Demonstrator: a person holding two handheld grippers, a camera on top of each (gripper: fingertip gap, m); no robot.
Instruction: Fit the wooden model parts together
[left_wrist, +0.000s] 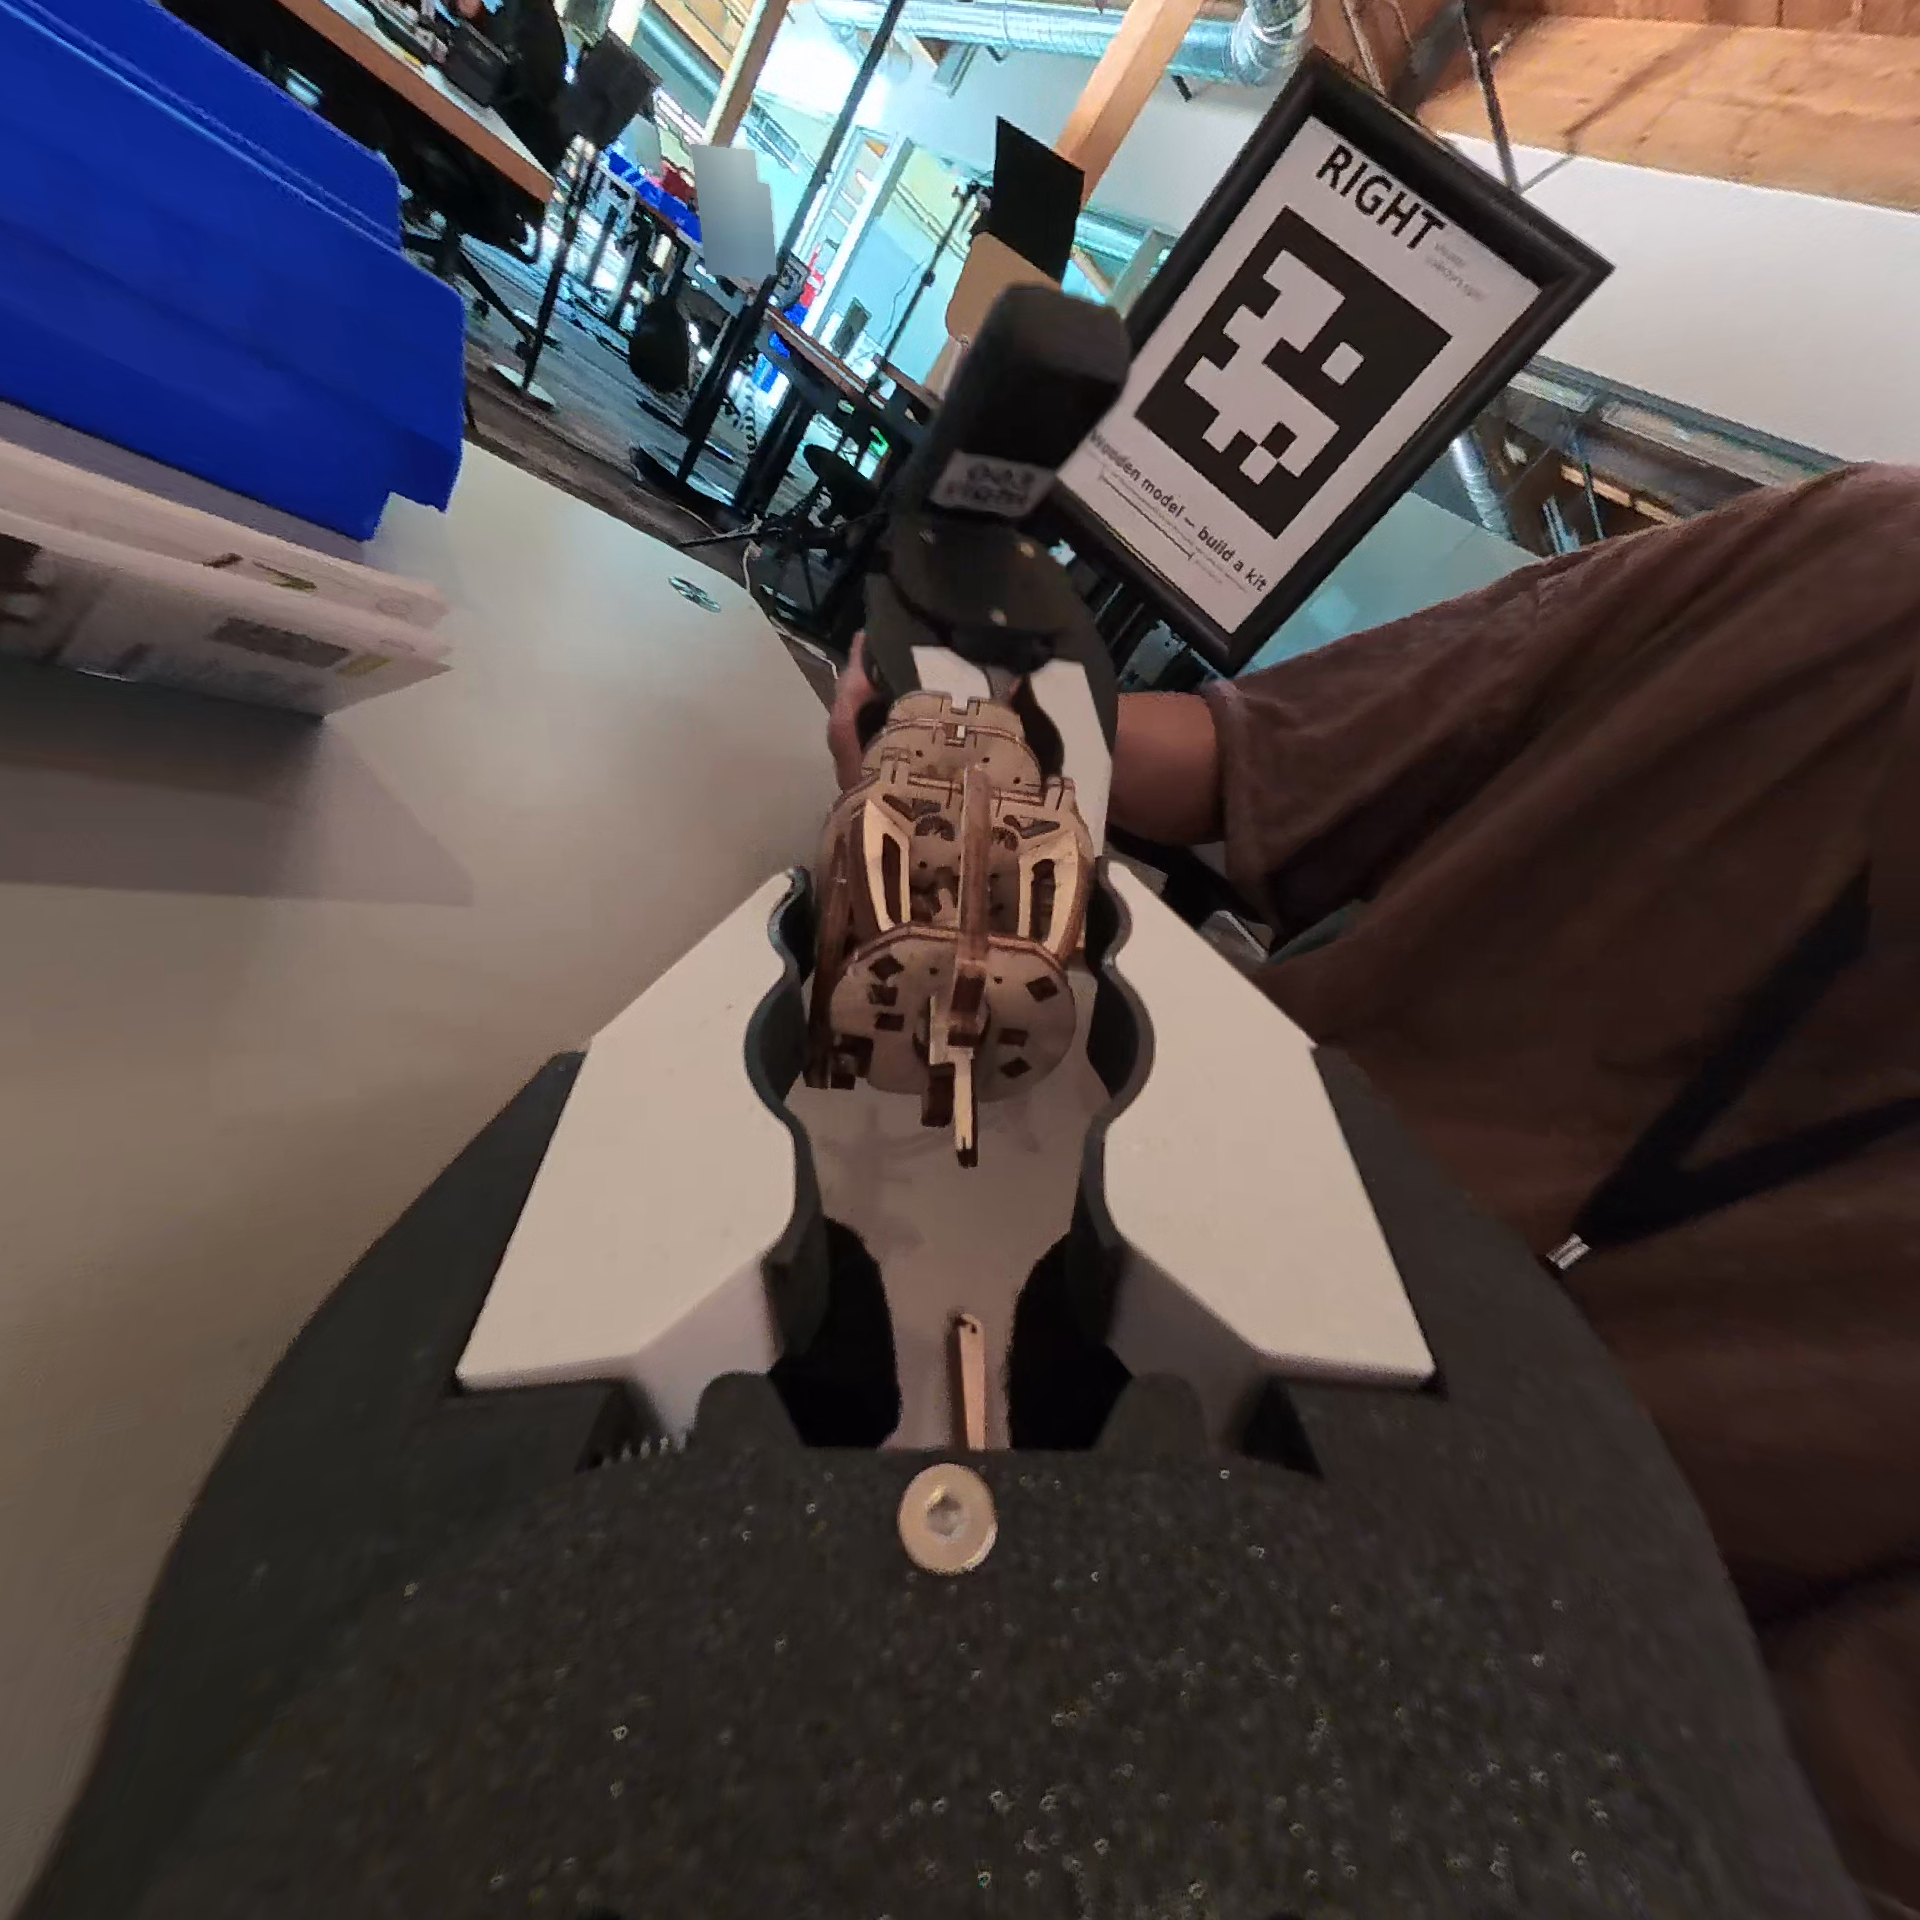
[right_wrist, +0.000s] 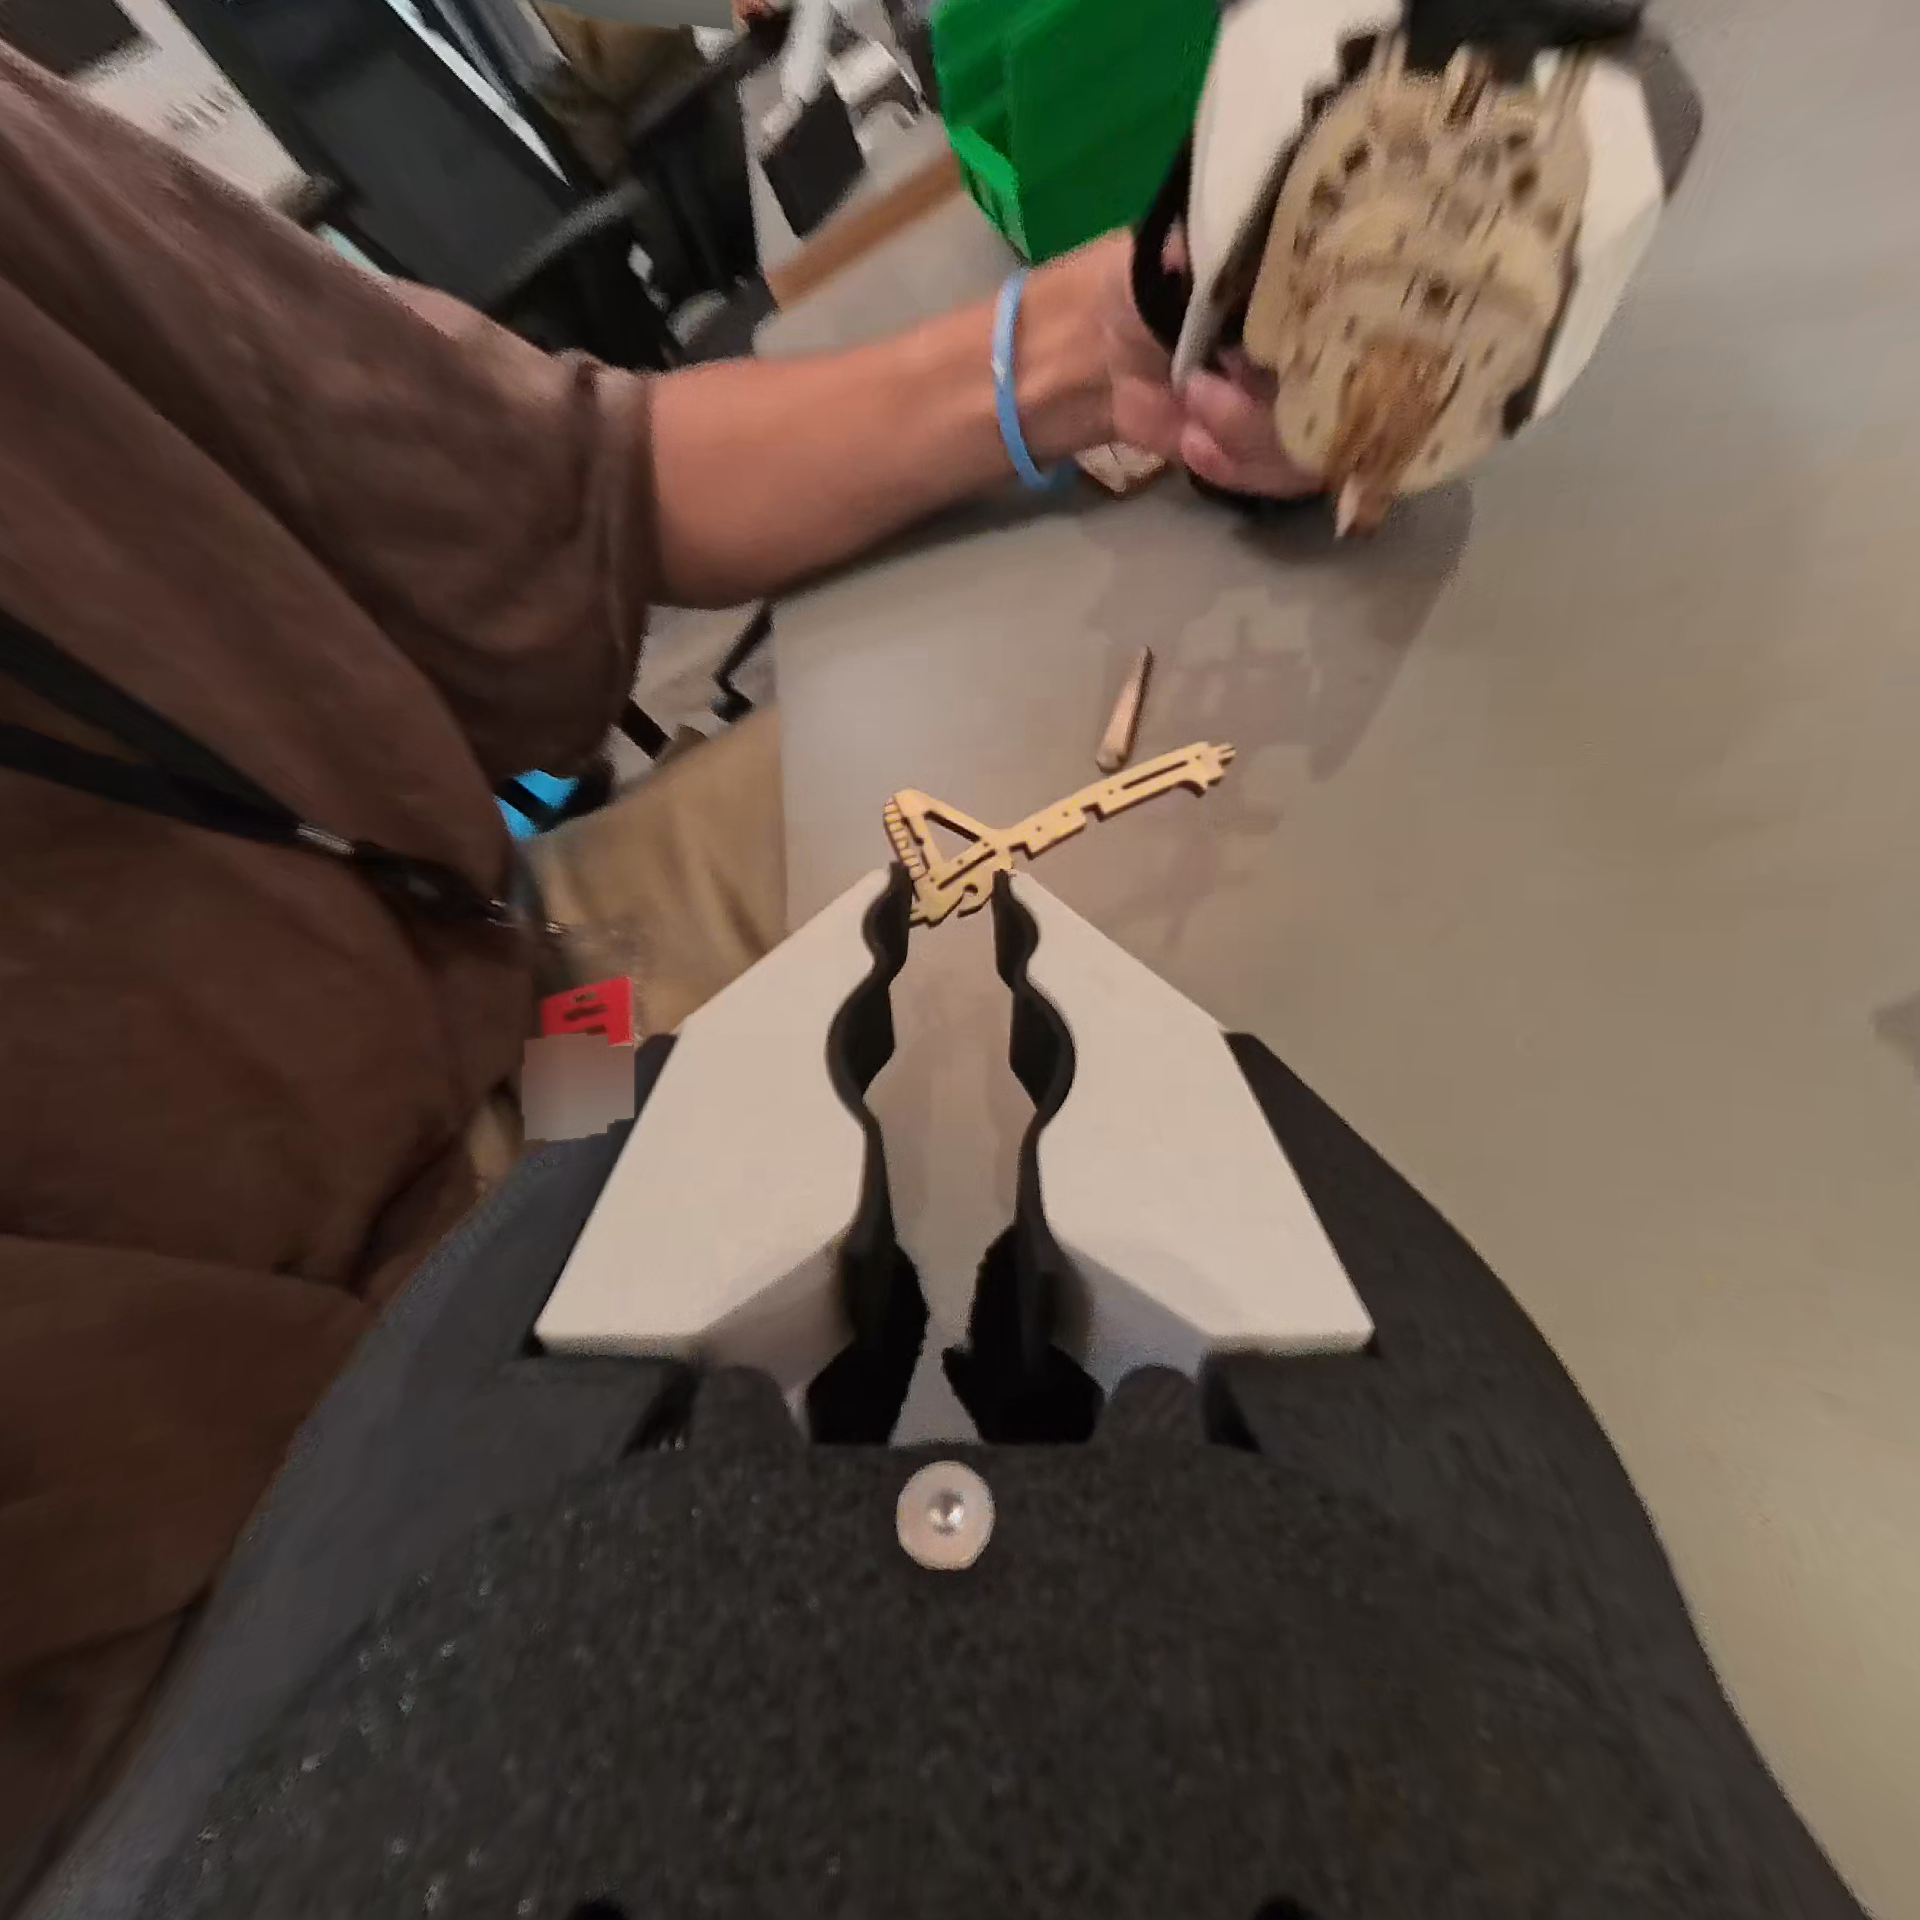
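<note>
My left gripper is shut on a round wooden model assembly made of stacked laser-cut discs, with a thin wooden strip standing across its front. It holds the assembly above the grey table. In the right wrist view the same assembly shows blurred at the top right, in the left gripper. My right gripper is shut on one end of a flat, long, notched wooden part, well short of the assembly. The right gripper's black body shows behind the assembly in the left wrist view.
A short wooden peg lies on the table beyond the flat part. Blue bins and flat white boxes sit at the left. A framed marker sign stands at the back. A person's brown sleeve is close. The gap from one gripper's tips to the other's is roughly 11 cm.
</note>
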